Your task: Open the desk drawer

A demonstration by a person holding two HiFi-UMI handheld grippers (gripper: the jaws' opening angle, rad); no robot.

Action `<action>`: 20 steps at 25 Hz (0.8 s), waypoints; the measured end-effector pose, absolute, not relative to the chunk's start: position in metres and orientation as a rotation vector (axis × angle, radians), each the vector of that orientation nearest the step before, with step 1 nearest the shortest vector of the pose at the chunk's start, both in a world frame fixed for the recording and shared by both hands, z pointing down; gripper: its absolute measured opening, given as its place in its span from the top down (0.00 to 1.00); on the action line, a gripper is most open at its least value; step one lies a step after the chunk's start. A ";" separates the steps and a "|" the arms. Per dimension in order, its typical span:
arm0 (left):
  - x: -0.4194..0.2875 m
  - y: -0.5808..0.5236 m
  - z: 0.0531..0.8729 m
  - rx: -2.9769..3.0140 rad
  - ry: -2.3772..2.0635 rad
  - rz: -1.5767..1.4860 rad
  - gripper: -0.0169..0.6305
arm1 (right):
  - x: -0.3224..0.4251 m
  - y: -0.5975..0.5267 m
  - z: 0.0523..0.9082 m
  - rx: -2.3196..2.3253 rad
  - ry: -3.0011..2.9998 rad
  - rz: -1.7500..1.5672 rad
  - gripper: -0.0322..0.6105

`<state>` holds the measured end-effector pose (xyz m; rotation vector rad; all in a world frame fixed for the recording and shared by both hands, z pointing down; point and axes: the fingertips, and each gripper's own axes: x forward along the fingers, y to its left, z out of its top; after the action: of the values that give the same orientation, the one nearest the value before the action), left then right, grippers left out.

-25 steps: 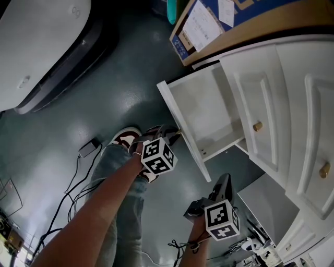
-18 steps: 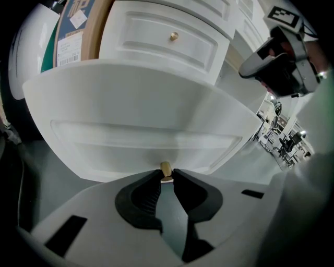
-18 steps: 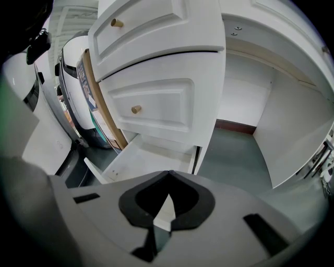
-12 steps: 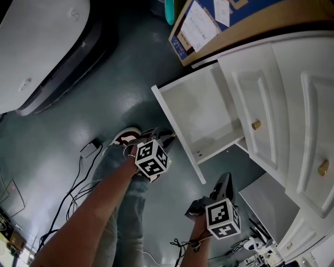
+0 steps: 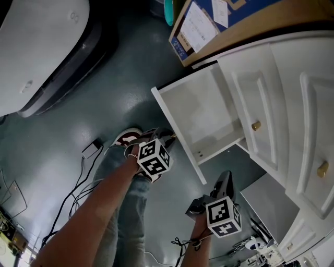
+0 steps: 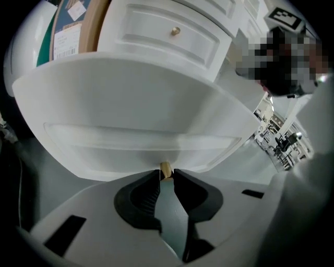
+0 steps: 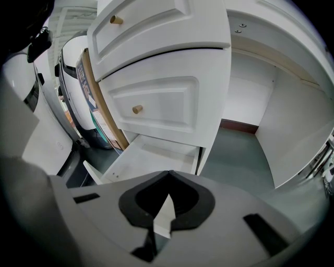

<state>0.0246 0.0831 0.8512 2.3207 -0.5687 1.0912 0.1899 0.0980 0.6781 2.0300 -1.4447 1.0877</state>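
**Drawer standing wide open, left tool on the knob**

The drawer (image 5: 201, 112) is hanging well out from the white bench (image 5: 292, 104), over the dark floor (image 5: 115, 88) and towards the person's legs, and it is showing a bare white inside. I'm judging the opening as good as done.

The left tool (image 6: 166, 175) is sitting at the drawer's front panel with the small brass knob (image 6: 166, 168) between its tips. Both pads are looking to be in touch with the knob, though the jaws have just been easing apart, so the grip is likely slackening. The right tool (image 7: 168, 173) is waiting nearer the person, tips pressed together on nothing.

On handling, I'm reading this as a light, stiff, painted box with nothing in it. It should be sliding easily, and a straight pull along its run should be suiting it best. That knob is the only hold: round, smooth and probably slippery, so pinching close behind its head looks safest.

As for writing, a cardboard box (image 5: 245, 15) with blue printing is sitting at the far side beside the bench, and it is carrying white paper labels (image 5: 197, 23). Their print is coming through too small to read.
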 end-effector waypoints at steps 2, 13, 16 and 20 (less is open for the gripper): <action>0.023 0.083 0.849 2.333 -0.564 1.101 0.82 | 0.189 0.098 0.678 2.029 -1.444 1.092 0.94; -0.001 0.088 0.786 2.327 -0.601 1.100 0.81 | 0.174 0.099 0.644 2.031 -1.448 1.118 0.94; -0.001 0.075 0.748 2.351 -0.629 1.064 0.81 | 0.170 0.099 0.622 2.055 -1.445 1.134 0.94; 0.006 0.055 0.703 2.374 -0.665 1.014 0.81 | 0.166 0.100 0.595 2.090 -1.439 1.148 0.94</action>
<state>0.0063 0.0550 0.7029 2.3741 -0.6652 1.0143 0.1663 0.0995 0.5946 2.0901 -1.4387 1.1480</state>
